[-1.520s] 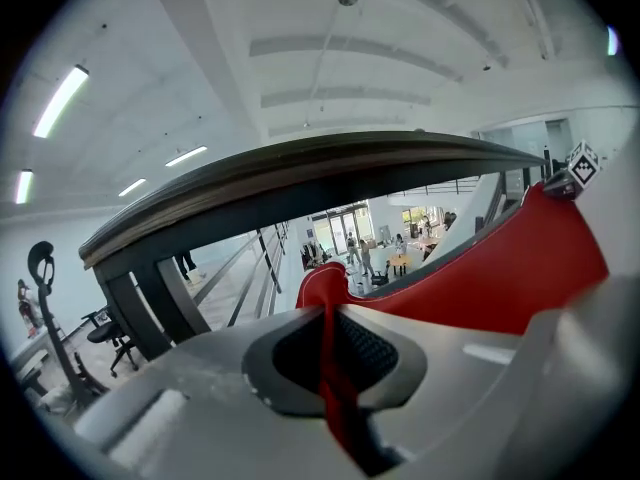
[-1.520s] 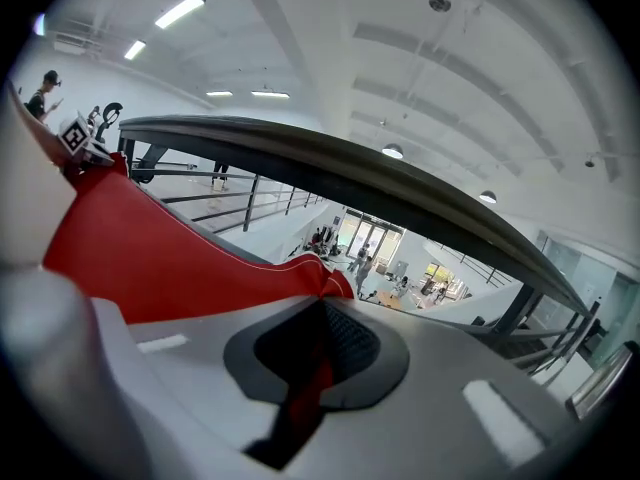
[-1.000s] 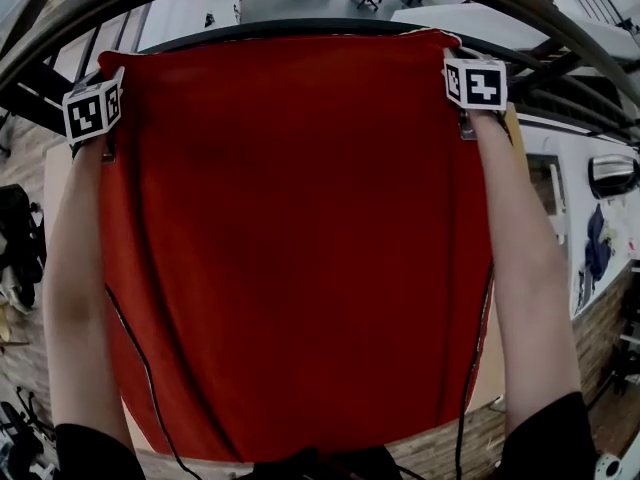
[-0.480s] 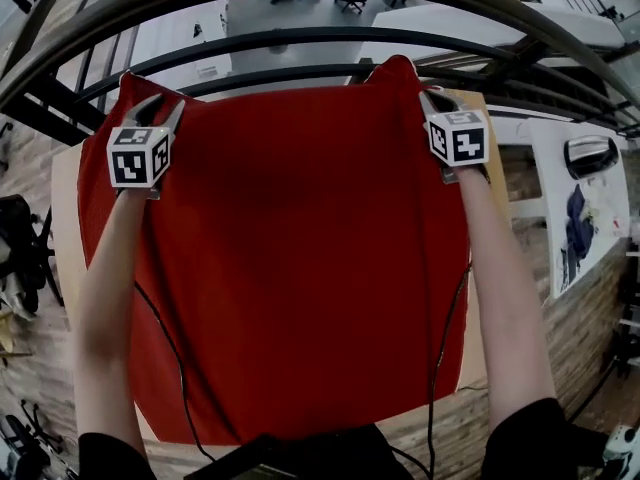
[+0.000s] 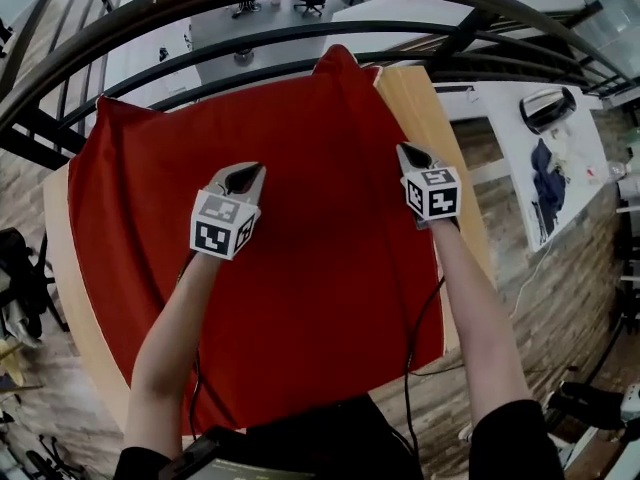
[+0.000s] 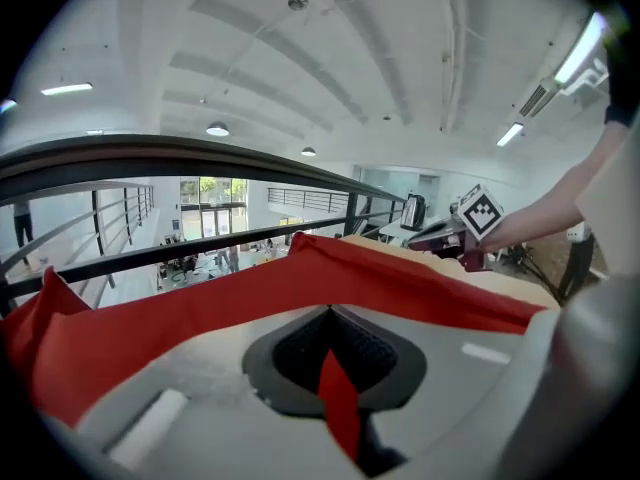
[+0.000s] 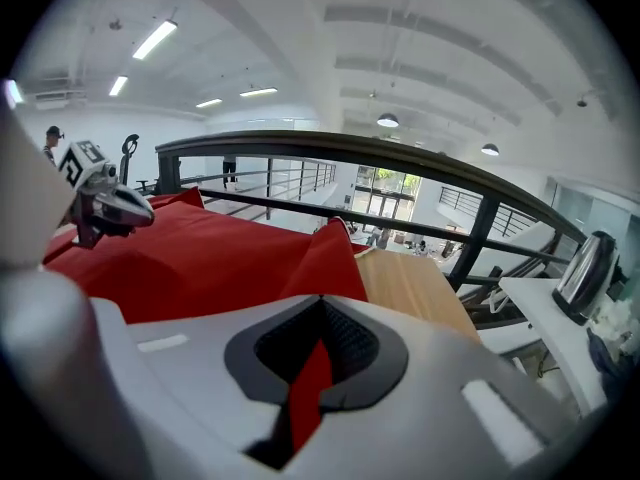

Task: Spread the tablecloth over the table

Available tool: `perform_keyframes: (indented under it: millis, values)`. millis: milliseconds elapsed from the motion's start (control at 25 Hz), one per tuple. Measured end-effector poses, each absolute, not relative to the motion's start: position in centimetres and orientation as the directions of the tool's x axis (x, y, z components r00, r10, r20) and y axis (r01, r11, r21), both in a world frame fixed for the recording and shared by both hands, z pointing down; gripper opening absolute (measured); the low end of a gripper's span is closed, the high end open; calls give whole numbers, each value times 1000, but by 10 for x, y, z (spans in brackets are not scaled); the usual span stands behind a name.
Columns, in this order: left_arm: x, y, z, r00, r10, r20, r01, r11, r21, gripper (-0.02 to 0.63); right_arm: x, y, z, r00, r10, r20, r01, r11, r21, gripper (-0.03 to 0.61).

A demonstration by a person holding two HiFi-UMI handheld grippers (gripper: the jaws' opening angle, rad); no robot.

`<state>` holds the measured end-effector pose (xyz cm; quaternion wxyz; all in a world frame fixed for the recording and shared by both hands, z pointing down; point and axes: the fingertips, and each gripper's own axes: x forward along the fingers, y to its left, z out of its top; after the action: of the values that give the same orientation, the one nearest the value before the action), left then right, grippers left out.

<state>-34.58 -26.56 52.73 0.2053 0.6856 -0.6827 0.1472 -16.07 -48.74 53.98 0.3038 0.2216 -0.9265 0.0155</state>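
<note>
Both the left tool and the right tool hung closed and empty over the tablecloth, which lay skewed on the table with its peaked corner at the far edge, nearer the right tool.

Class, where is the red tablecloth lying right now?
In the head view the red tablecloth lies over the wooden table, just short of the black railing at the far side. Bare wood shows along its left and right edges.

The head camera looks steeply down from over the near edge of the table, taking in the whole tablecloth. Cameras on the left gripper and right gripper sit low over the cloth, facing the far railing. All three views share cloth and railing.
</note>
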Motion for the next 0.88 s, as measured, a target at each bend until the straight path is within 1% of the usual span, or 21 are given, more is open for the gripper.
perform_keyframes:
  millis: [120, 240, 480, 600, 680, 760, 880]
  values:
    - [-304, -292, 523, 11, -896, 444, -994, 38, 100, 6, -161, -502, 531, -741, -396, 542, -414, 905, 96, 9]
    - [-283, -319, 520, 5, -907, 420, -991, 53, 125, 6, -177, -513, 523, -767, -379, 518, -398, 914, 79, 9]
    - [-258, -385, 521, -12, -900, 435, -986, 84, 146, 6, -204, -537, 524, -803, -309, 509, -323, 944, 63, 9]
    - [-254, -421, 529, -35, -893, 449, -984, 109, 141, 6, -220, -569, 527, -810, -296, 506, -317, 947, 47, 9]
    - [-257, -447, 539, -49, -884, 465, -985, 120, 126, 6, -234, -599, 533, -804, -302, 513, -340, 940, 21, 9]
    - [-266, -473, 551, -70, -868, 492, -987, 133, 95, 6, -251, -626, 542, -793, -301, 529, -359, 933, -7, 9]
    - [-286, -502, 572, -109, -838, 535, -984, 166, 60, 6, -274, -649, 558, -777, -274, 566, -344, 939, -18, 16]
